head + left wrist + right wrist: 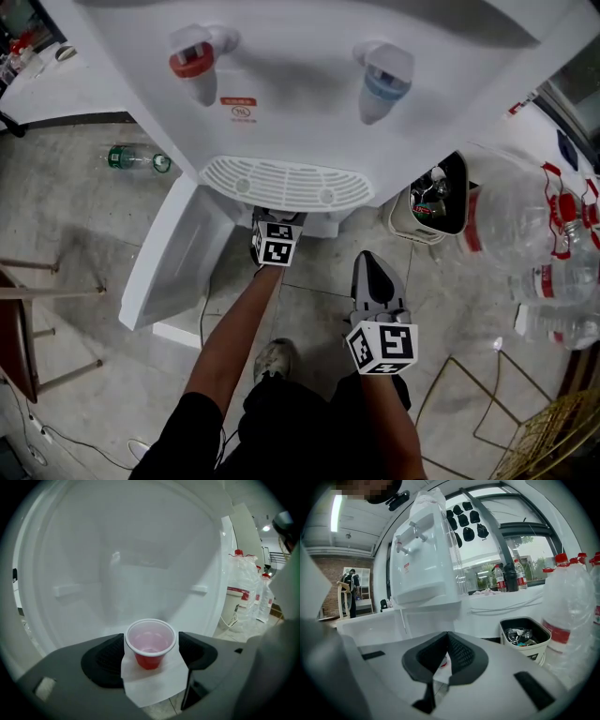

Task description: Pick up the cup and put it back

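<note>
A small red cup [150, 646] with a pale inside stands upright and empty on a white napkin [152, 679], in front of the white lower cabinet of the water dispenser [300, 84]. My left gripper [150, 641] is open, its dark pads [105, 658] flanking the cup's rim closely on both sides. In the head view only its marker cube [277, 242] shows, below the drip tray [286, 183]; the jaws and cup are hidden. My right gripper [368, 262] hangs back to the right, shut and empty [447, 641].
The cabinet door [173, 253] stands open to the left. A bin of rubbish [433, 202] and several large water bottles [525, 225] stand on the right. A green bottle [136, 157] lies on the floor at left. A gold wire rack [497, 403] is at lower right.
</note>
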Motion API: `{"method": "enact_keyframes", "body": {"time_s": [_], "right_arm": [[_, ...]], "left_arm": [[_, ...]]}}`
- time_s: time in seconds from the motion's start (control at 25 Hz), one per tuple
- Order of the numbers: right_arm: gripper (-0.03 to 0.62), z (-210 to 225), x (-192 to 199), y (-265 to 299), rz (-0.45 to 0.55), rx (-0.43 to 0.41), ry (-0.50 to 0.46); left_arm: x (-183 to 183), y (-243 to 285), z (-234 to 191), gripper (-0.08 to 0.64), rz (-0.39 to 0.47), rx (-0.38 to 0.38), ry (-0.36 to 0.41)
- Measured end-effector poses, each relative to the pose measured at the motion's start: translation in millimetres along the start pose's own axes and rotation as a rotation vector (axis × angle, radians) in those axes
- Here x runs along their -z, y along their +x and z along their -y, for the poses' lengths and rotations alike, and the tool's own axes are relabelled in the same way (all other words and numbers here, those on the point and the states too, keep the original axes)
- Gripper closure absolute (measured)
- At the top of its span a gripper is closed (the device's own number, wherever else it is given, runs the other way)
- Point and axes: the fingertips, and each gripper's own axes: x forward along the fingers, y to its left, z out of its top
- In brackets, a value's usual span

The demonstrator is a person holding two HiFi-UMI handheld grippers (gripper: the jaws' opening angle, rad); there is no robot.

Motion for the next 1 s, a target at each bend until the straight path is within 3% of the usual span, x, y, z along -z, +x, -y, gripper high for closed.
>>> {"method": "enact_keyframes", "body": {"time_s": [0.24, 1.0], "right_arm": [[0.597, 0, 1, 2, -0.004, 0.001, -0.001], [0.597, -7, 4, -2, -0.017, -0.012, 0.004]], "left_arm": [[1, -1, -4, 0.233, 0.003, -0.003, -0.002], [-15, -27, 10, 0.244, 0.044, 0.035, 0.022]]}}
